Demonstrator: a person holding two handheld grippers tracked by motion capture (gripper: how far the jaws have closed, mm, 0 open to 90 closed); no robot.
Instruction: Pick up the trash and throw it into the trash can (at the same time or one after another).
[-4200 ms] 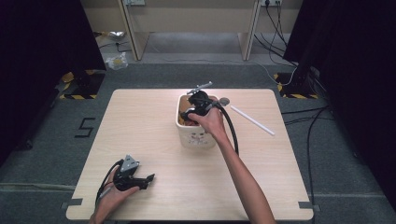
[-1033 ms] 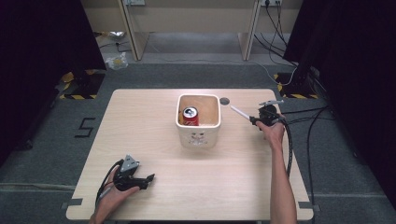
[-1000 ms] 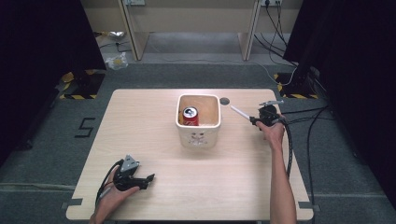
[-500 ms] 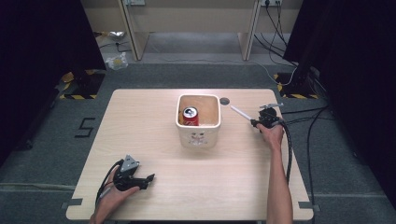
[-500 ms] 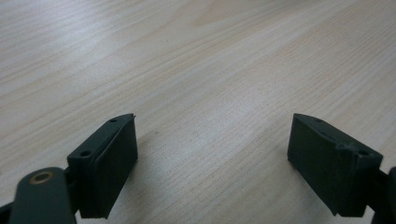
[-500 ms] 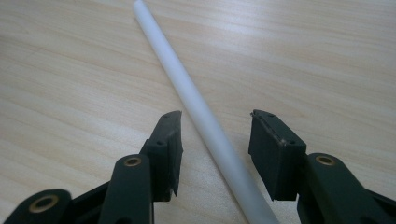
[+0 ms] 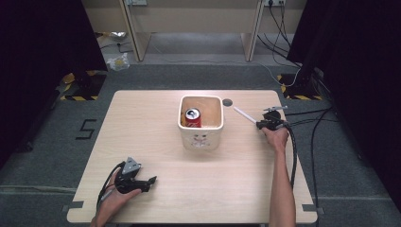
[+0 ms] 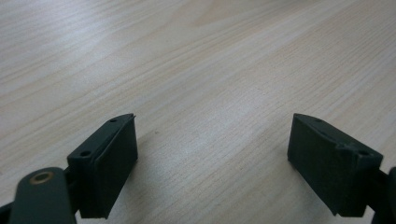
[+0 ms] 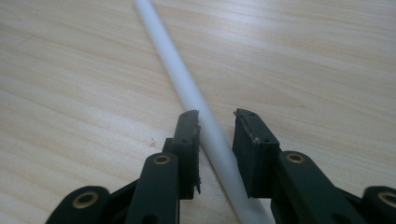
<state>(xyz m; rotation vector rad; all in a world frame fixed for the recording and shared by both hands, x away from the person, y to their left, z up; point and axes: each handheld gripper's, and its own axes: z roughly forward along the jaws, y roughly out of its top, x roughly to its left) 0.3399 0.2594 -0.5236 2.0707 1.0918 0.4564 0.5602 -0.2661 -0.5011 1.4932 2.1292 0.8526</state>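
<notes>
My right gripper had just been narrowing its jaws around the thin white plastic tube, not yet pinching; light, stiff, slippery, best gripped near its end.

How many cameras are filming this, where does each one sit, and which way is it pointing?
High view: fixed above the person's side, facing forward and down on the table; both forearms, left hand-held gripper and right hand-held gripper show.
Left gripper view: rides that gripper, facing bare wood between its wide-apart jaws.
Right gripper view: rides that gripper, facing along the white stick between its jaws, which have just been closing.
Shared: the stick shows from above too.
</notes>
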